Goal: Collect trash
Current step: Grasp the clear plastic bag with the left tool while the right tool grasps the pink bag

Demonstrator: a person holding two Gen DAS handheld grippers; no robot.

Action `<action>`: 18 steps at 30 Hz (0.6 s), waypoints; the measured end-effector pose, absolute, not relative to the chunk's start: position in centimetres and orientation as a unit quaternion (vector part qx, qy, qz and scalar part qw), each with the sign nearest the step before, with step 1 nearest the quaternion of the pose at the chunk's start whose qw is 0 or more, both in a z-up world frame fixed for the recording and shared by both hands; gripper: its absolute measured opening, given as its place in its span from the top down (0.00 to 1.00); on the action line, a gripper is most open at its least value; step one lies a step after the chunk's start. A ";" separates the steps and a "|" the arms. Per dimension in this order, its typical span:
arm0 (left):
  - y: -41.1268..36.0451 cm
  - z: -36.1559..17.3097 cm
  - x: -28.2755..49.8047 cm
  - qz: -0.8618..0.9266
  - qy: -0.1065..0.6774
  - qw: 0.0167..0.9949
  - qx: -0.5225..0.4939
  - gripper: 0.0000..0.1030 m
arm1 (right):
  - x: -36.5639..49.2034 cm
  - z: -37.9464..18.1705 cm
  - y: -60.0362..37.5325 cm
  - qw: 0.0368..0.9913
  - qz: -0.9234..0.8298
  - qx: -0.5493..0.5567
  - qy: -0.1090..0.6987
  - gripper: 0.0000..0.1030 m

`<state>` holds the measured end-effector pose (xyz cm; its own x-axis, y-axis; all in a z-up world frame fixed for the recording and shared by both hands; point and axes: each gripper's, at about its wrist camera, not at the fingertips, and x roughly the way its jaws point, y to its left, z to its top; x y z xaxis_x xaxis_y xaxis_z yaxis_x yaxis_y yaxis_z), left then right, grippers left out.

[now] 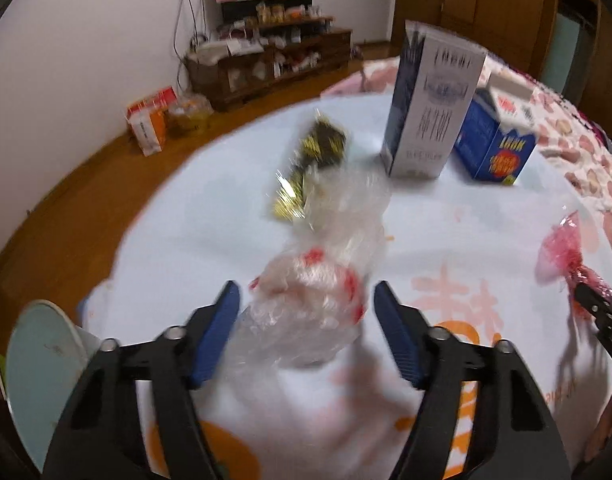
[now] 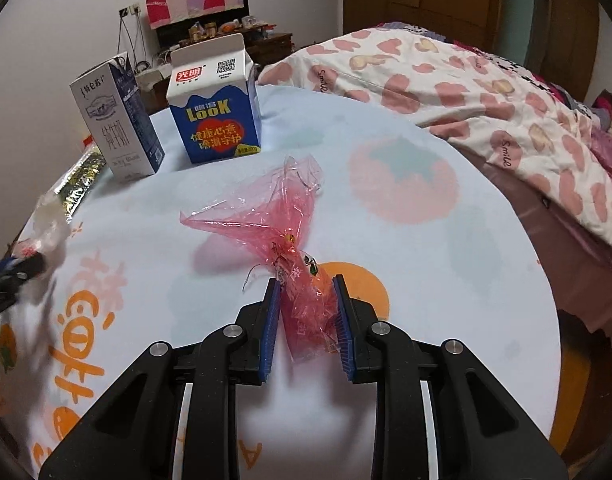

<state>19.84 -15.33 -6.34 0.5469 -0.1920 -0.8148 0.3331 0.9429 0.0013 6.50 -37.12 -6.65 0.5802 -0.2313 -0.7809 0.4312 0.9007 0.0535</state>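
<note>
- Collecting looks barely begun, in my judgement: every piece of trash I can see is on or just above the worktop (image 2: 446, 280), and only part of a pale blue container (image 1: 38, 360) shows at the left gripper's side; whether it is the bin I cannot tell.
- The right hand-held gripper (image 2: 306, 312) has its pads pressed against both sides of the pink cellophane wrapper (image 2: 290, 240), so it grips it, in front of the blue carton (image 2: 214, 120).
- The left hand-held gripper (image 1: 306, 320) stands spread wide around the clear plastic bag (image 1: 318, 280), which has red marks; its pads do not seem to touch the bag, though motion blur leaves that unsure. The bag is to the left of and in front of the blue carton.
- Left to do, as I read it: close on the clear bag, carry both pieces off, then fetch the rest.
- Count: two milk cartons, the blue carton and the taller white carton (image 2: 118, 120) just to its left, both upright.
- One gold and black foil wrapper (image 1: 314, 160), left of the white carton.
- One pink wrapper, one clear bag: five pieces in all.
</note>
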 end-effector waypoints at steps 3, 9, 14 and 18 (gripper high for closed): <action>-15.6 -7.5 20.1 -0.145 0.471 0.868 0.069 0.52 | 6.6 -6.8 -37.3 0.878 -0.181 0.129 0.424 0.74; -16.0 -6.8 18.9 -0.144 0.466 0.870 0.070 0.61 | 6.6 -7.1 -37.9 0.876 -0.174 0.146 0.427 0.74; -15.9 -5.8 16.8 -0.136 0.455 0.874 0.099 0.61 | 6.7 -7.1 -37.7 0.875 -0.178 0.137 0.428 0.74; -15.8 -5.6 15.8 -0.134 0.456 0.873 0.107 0.61 | 6.8 -7.1 -37.4 0.874 -0.182 0.129 0.431 0.74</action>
<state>15.76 -15.77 -5.61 0.5478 -0.1360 -0.8255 0.3318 0.9411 0.0652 6.78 -37.39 -7.06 0.5617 -0.2070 -0.8010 0.4288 0.9008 0.0680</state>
